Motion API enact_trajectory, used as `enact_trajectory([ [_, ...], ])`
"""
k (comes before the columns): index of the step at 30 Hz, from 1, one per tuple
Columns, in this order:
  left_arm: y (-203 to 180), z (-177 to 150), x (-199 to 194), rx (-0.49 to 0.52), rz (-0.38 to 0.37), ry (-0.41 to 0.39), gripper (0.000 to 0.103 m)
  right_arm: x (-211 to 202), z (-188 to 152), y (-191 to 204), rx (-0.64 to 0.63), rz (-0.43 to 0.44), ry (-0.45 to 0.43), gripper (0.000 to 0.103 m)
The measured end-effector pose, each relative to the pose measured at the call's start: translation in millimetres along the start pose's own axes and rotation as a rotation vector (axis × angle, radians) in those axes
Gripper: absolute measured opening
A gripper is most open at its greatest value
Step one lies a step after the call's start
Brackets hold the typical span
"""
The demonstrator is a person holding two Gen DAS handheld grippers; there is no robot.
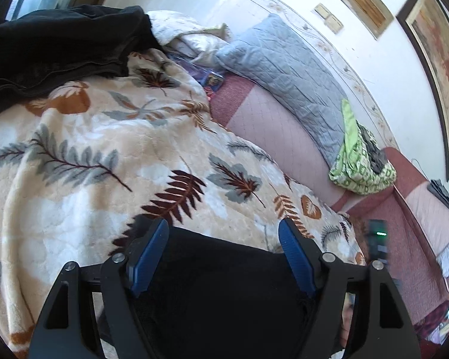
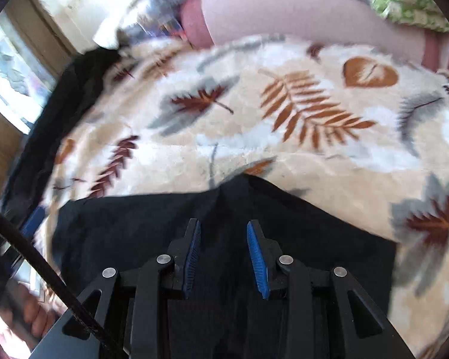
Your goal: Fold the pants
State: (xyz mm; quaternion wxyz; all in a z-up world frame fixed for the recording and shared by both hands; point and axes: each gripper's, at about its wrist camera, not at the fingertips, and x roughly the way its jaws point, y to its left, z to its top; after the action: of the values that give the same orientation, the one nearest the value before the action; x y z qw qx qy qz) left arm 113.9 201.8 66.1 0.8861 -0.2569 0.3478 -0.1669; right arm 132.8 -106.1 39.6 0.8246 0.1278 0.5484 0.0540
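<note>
Black pants [image 2: 224,224] lie spread on the leaf-print blanket [image 2: 284,149] of the bed, a flat base for folding. Both the left gripper [image 1: 223,233] and right gripper [image 2: 223,230] hover over the fabric, fingers spread, pinching nothing, seemingly seeking an edge.

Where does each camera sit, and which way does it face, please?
Left wrist: on the left tongs, looking forward and slightly down across the leaf-print blanket toward a grey pillow; both blue pads stand wide over black pants.
Right wrist: on the right tongs, tilted steeply down at the pants; pads narrower, apart; fingers of a hand show lower left.
Shared: blanket, pants, green cloth.
</note>
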Motion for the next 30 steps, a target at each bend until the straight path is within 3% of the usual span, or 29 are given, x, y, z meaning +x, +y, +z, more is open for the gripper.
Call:
enact_trajectory([
  [3, 7.0, 3.3, -1.8, -0.024, -0.002, -0.002, 0.075, 38.8, 18.8, -3.6, 0.006, -0.123, 0.038, 0.041],
  [6, 11.0, 4.6, -2.0, -0.037, 0.001, -0.001, 0.075, 46.2, 35.3, -6.3, 0.0, -0.15, 0.04, 0.05],
  [10, 12.3, 3.6, 1.0, -0.043, 0.004, 0.012, 0.076, 3.7, 37.5, -5.3, 0.023, -0.055, -0.053, 0.05],
  [13, 12.3, 2.8, 1.3, -0.041, 0.016, 0.011, 0.076, -36.4, 7.0, -10.1, 0.019, -0.027, -0.104, 0.05],
  [14, 13.2, 2.9, 0.3, -0.043, 0.021, 0.008, 0.076, -43.2, -3.1, -11.4, 0.013, -0.033, -0.1, 0.046],
  [15, 14.5, 3.1, -1.0, -0.05, 0.024, 0.004, 0.076, -49.8, -16.1, -13.8, 0.009, -0.035, -0.094, 0.025],
  [16, 17.4, 3.7, -3.1, -0.062, 0.025, -0.001, 0.076, -54.6, -28.0, -16.1, 0.009, -0.027, -0.089, 0.014],
  [17, 20.5, 4.1, -5.6, -0.075, 0.025, -0.006, 0.076, -56.4, -44.0, -18.1, 0.019, -0.009, -0.073, 0.011],
  [22, 49.7, 1.8, -32.5, -0.157, 0.069, -0.052, 0.076, -34.2, -97.2, -21.5, 0.039, 0.053, 0.072, 0.014],
  [24, 61.7, -1.5, -45.0, -0.182, 0.092, -0.069, 0.076, -41.3, -104.0, -9.0, -0.036, 0.025, 0.041, 0.015],
  [26, 73.8, -9.0, -56.6, -0.202, 0.124, -0.083, 0.076, -50.3, -100.3, 3.3, -0.087, 0.068, 0.031, 0.015],
  [30, 88.1, -28.9, -61.9, -0.254, 0.125, -0.043, 0.075, -60.5, -85.2, 30.3, -0.152, 0.126, -0.007, 0.032],
])
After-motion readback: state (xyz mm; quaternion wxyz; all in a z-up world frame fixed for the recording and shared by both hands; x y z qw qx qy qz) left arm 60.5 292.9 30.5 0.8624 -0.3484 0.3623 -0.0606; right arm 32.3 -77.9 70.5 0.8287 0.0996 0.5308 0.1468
